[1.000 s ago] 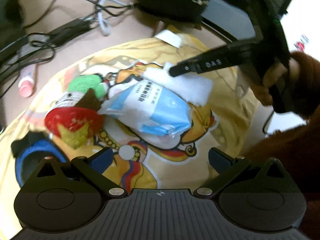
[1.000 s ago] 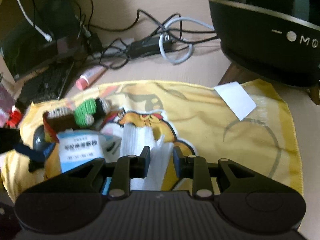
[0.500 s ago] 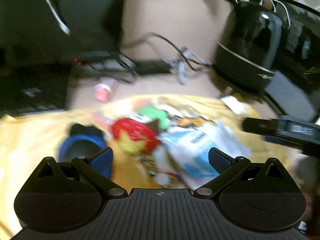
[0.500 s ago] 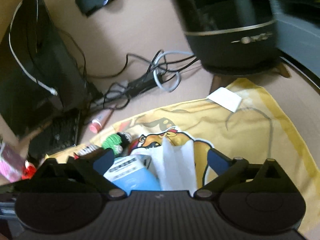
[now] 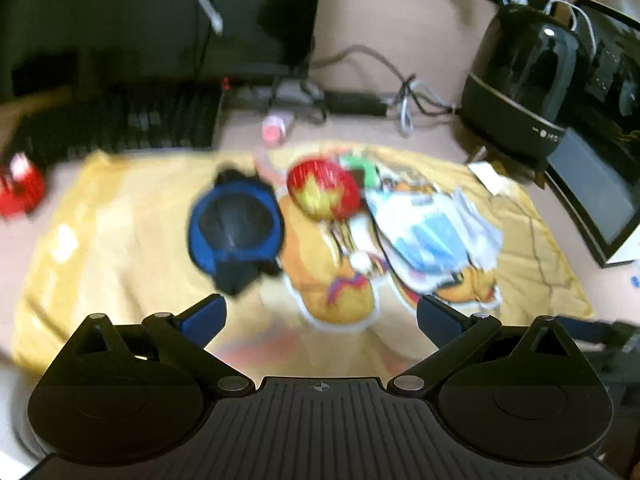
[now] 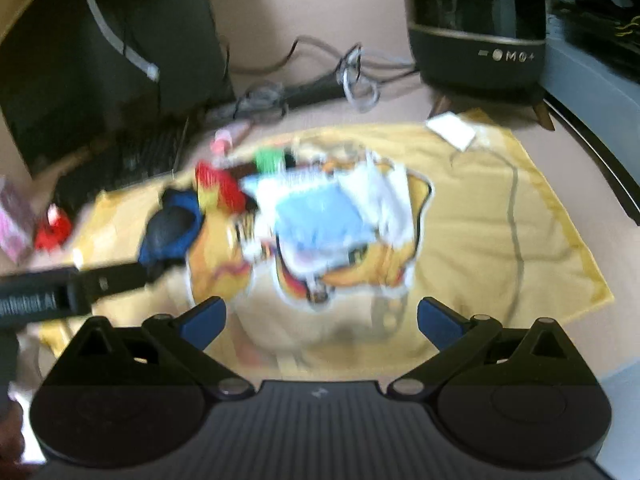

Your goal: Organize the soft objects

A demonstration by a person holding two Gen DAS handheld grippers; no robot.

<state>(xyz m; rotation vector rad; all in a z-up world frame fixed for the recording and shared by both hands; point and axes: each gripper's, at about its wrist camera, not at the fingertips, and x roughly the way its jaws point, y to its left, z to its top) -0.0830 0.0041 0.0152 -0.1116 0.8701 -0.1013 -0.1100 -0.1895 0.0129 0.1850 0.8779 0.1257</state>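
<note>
Left gripper (image 5: 322,314) spread wide, empty, above yellow cloth (image 5: 120,240). Right gripper (image 6: 322,314) likewise wide, empty, clear of blue packet (image 6: 320,216).

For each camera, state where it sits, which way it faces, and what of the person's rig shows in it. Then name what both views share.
Left wrist: sits on the left gripper, faces forward and down over the yellow cloth toward the keyboard; its own open fingers show, plus the other gripper's tip at right.
Right wrist: sits on the right gripper, faces the same cloth from further right; its open fingers show, the left gripper at left.
Shared: cloth, blue pouch, red toy, tissue pack, black speaker.
</note>
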